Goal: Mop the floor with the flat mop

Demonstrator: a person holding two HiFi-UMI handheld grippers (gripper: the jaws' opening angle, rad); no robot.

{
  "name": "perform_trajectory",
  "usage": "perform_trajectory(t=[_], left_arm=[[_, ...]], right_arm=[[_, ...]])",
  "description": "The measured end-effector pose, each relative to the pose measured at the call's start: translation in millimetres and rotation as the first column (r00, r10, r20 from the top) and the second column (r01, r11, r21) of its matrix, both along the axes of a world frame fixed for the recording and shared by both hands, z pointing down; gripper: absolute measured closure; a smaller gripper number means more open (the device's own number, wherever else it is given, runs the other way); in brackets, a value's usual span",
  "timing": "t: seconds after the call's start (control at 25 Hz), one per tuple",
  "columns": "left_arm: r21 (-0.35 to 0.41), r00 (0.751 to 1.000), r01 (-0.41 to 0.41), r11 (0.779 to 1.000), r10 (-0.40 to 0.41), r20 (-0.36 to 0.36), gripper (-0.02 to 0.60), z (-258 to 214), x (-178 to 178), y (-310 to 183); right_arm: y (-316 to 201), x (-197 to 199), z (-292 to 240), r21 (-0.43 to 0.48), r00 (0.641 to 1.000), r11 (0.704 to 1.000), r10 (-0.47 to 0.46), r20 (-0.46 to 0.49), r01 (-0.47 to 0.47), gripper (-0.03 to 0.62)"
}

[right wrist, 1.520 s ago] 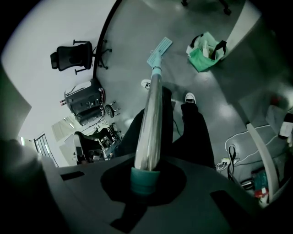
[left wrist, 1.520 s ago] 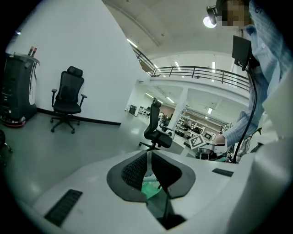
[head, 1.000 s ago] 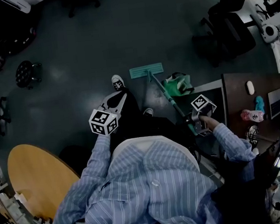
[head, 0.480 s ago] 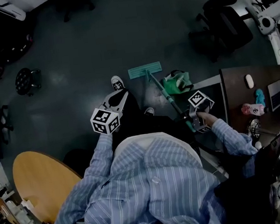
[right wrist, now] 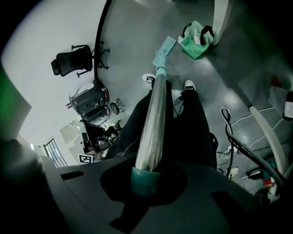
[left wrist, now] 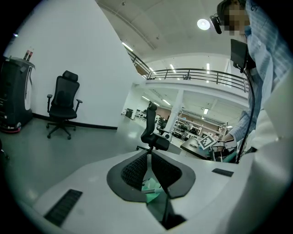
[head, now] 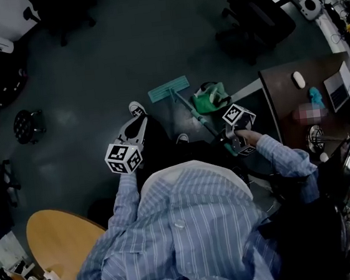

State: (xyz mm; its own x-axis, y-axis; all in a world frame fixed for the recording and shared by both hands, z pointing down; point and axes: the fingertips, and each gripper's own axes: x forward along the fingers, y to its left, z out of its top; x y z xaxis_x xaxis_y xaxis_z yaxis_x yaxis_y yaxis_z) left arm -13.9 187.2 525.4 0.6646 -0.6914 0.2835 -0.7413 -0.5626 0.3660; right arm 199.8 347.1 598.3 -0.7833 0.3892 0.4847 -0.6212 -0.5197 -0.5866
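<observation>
The flat mop has a teal head [head: 168,88] lying on the dark floor just ahead of the person's shoe [head: 137,109]. Its metal handle [head: 199,119] slants back to my right gripper [head: 229,142], which is shut on it near the teal collar. In the right gripper view the handle [right wrist: 154,119] runs from the right gripper [right wrist: 146,183] down to the mop head [right wrist: 164,49]. My left gripper [head: 137,127] hangs over the person's left leg, away from the mop. In its own view the left gripper [left wrist: 149,167] stands shut with nothing held.
A green bucket or bag [head: 211,97] sits right of the mop head. A brown desk [head: 310,89] with a mouse and laptop is at right, office chairs [head: 255,14] beyond. A round wooden table [head: 61,243] is at lower left. Cables [right wrist: 238,141] lie on the floor.
The head view has swung, so everything sits a little lower-left in the picture. The mop, the shoe and both grippers keep about the same places relative to each other.
</observation>
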Motion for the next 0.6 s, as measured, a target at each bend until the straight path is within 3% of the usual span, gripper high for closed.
perform_trajectory(t=[0.6], left_arm=[[0.006, 0.998, 0.069, 0.998, -0.069, -0.015, 0.551, 6.7, -22.2, 3.7]], right_arm=[[5.5, 2.1, 4.1, 0.026, 0.999, 0.999, -0.043, -0.015, 0.044, 0.583]])
